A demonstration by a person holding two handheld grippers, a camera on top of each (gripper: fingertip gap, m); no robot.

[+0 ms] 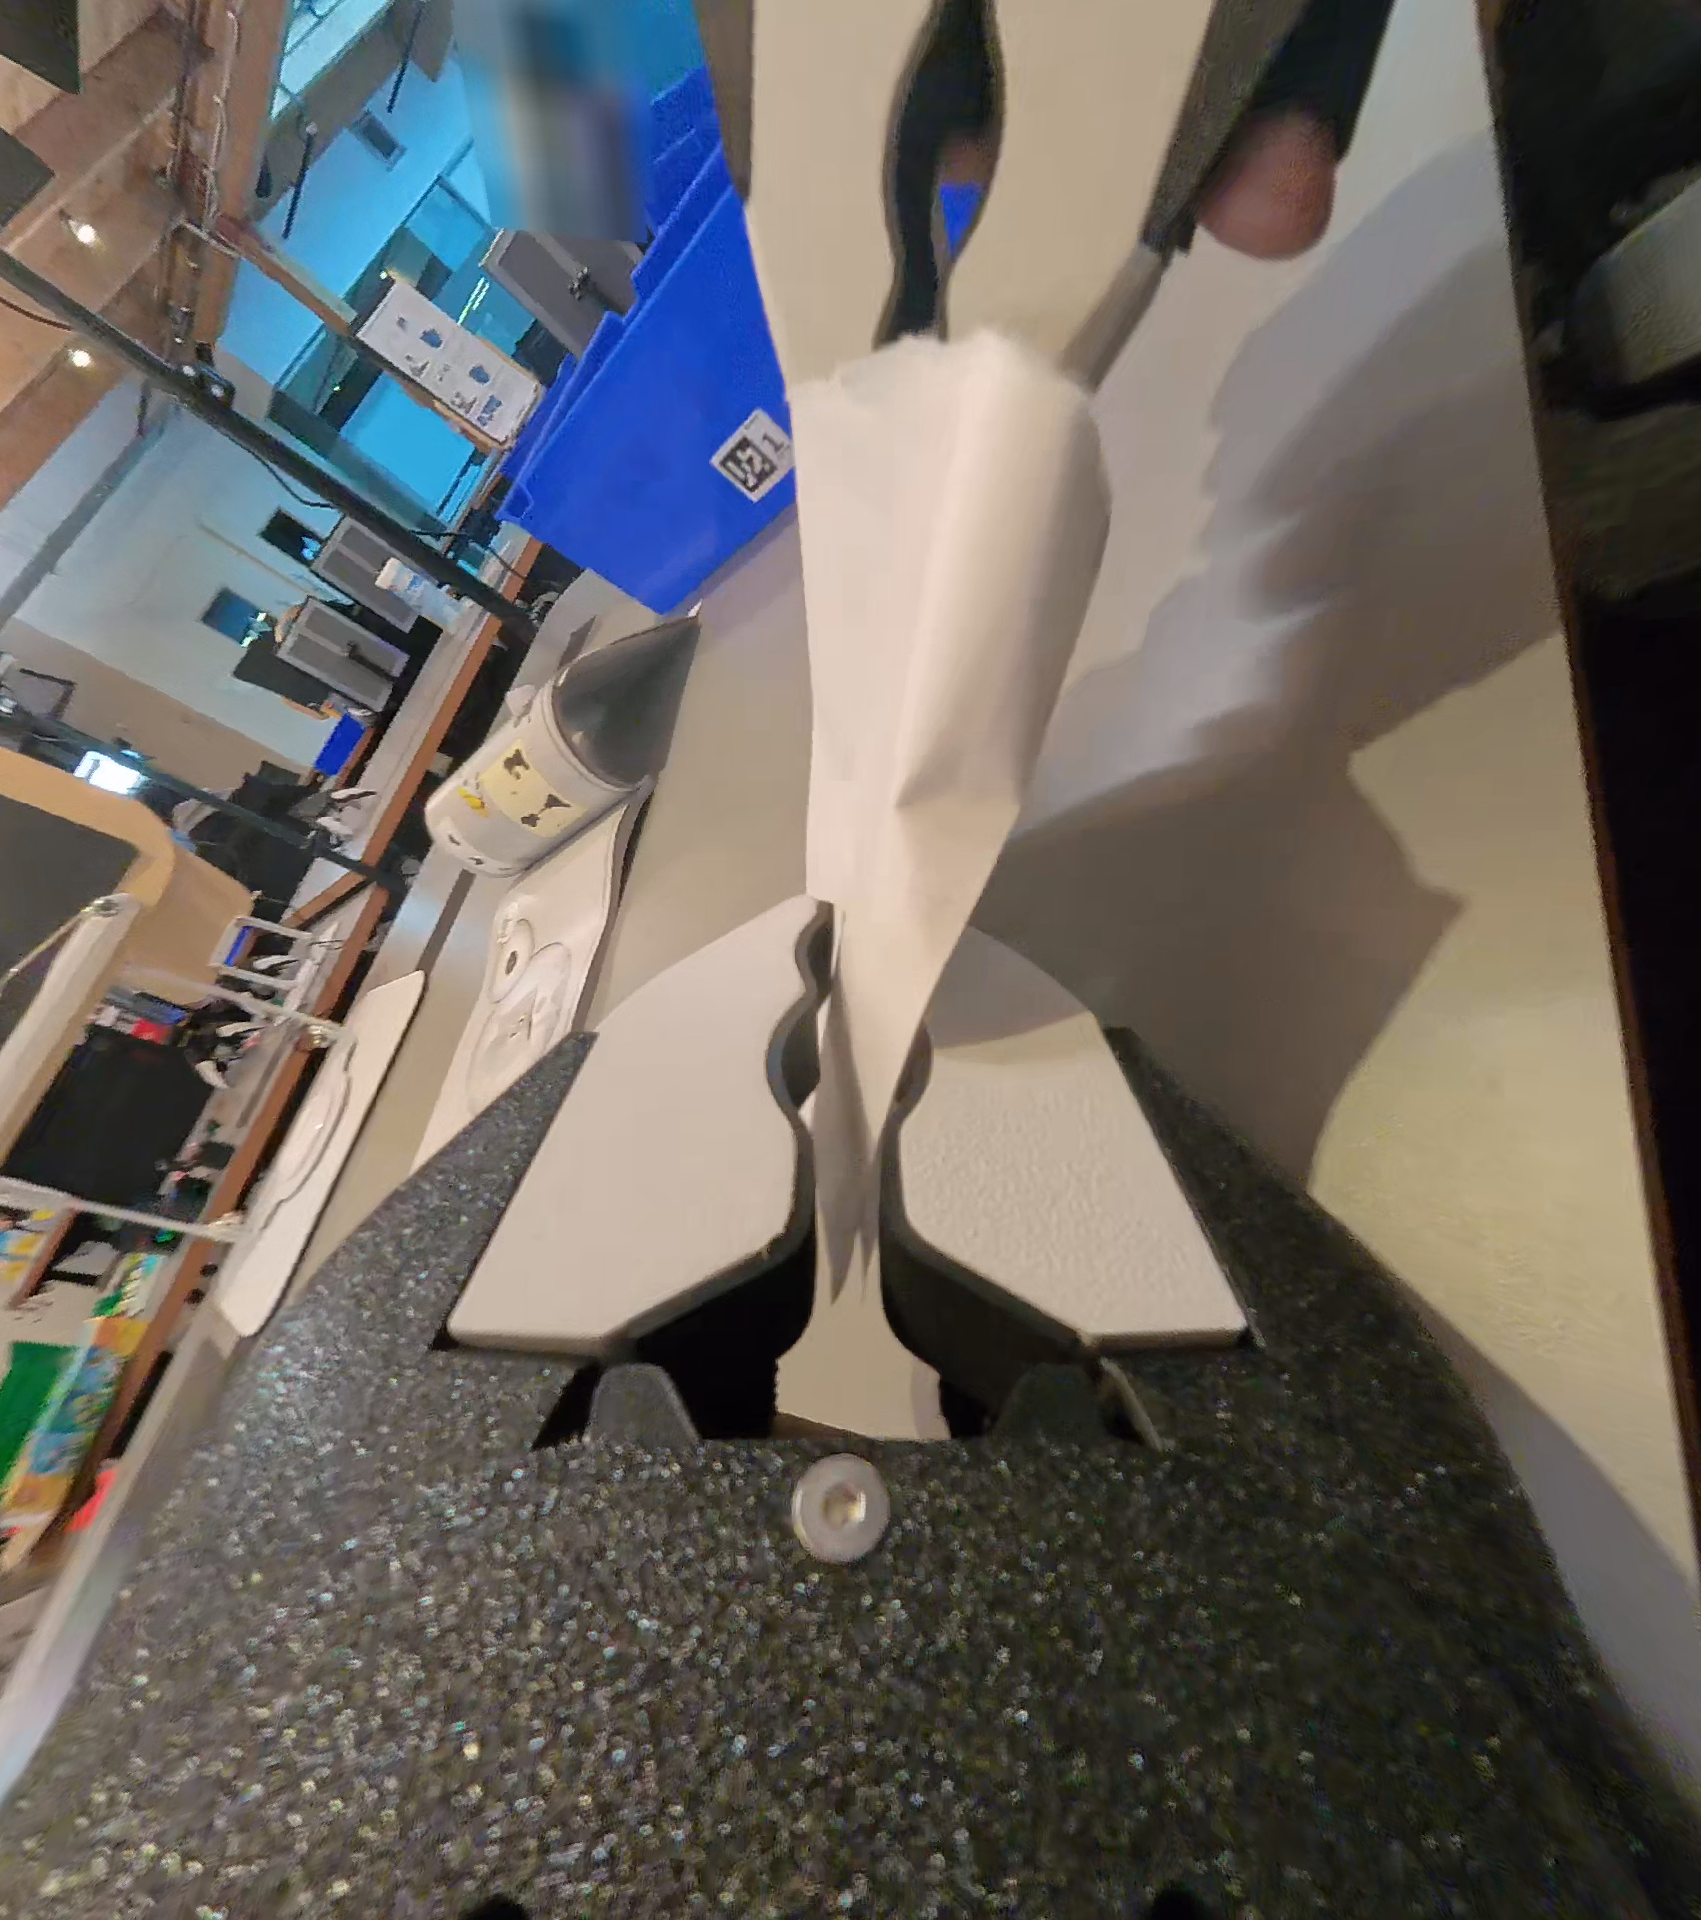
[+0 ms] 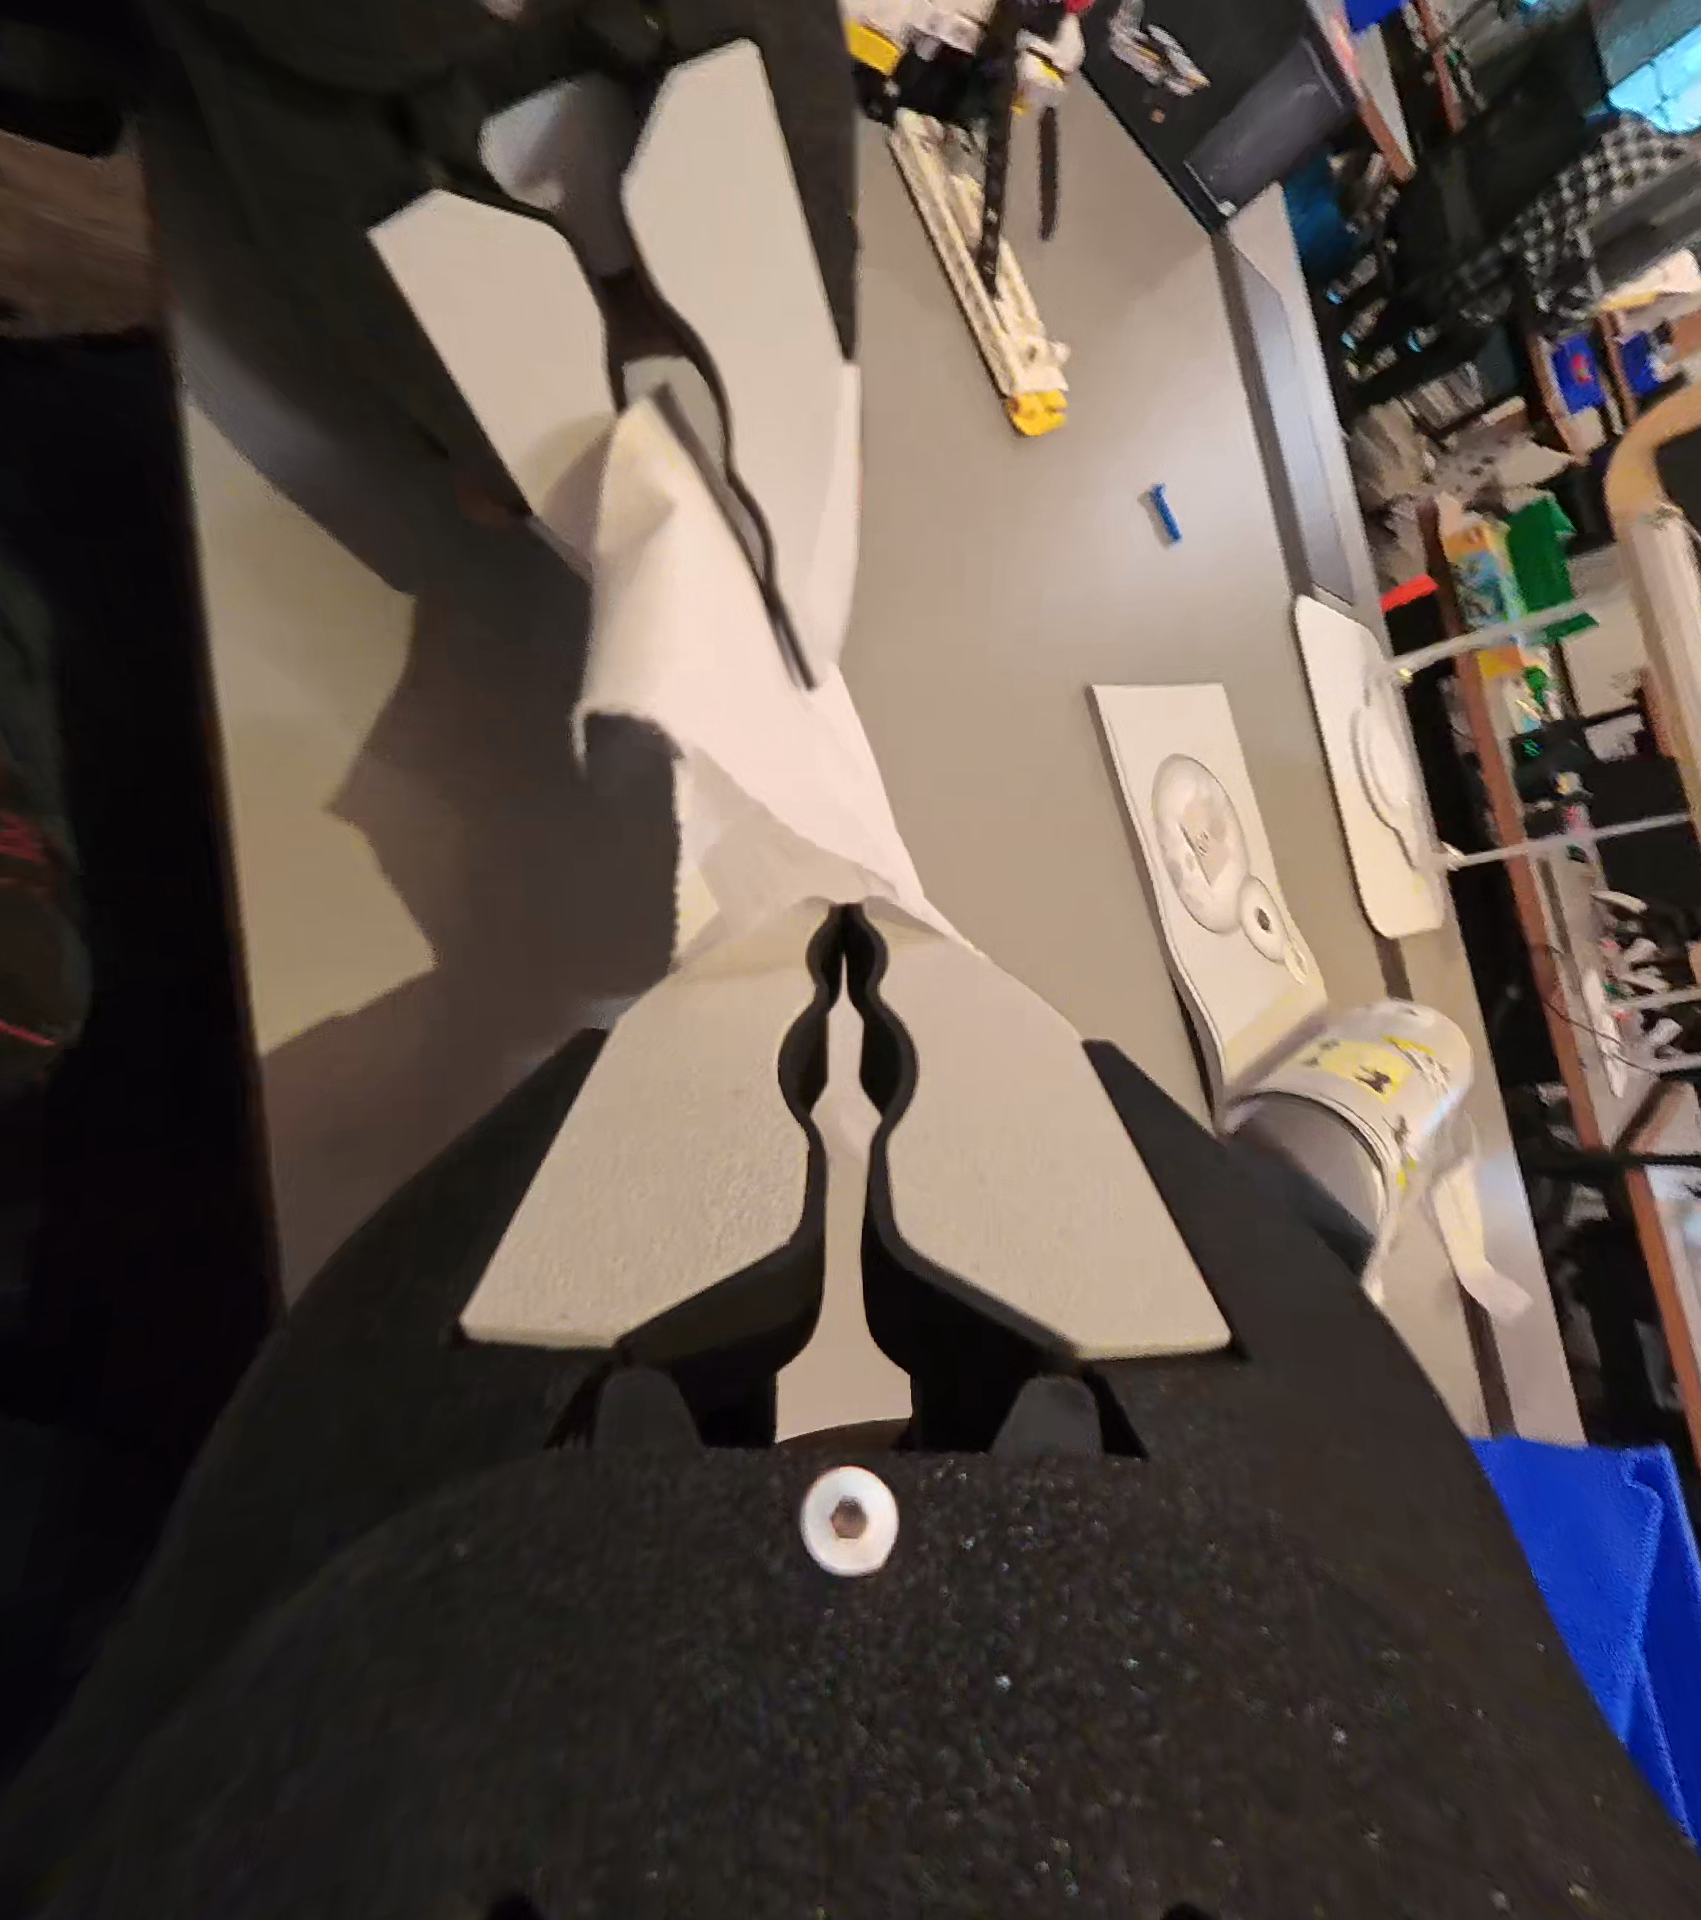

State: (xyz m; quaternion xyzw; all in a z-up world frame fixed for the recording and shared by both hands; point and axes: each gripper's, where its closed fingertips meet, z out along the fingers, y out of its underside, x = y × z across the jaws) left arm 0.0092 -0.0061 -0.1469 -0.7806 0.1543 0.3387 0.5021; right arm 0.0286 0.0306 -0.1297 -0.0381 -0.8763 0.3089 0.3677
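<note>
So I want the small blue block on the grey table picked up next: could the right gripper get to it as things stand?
Probably not yet: the right gripper is shut on the white paper towel; the table around the blue block looks clear.

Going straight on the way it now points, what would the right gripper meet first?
The right gripper is shut on a white paper towel stretched ahead. Beyond it, likely the left gripper holding the towel's far end; depth is uncertain.

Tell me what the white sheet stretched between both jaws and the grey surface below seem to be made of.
The white creased sheet looks like thin tissue or paper towel: matte, soft folds, a ragged edge. The flat grey table surface looks like smooth matte laminate, though painted board is possible: even colour, soft shadows, no grain.
</note>
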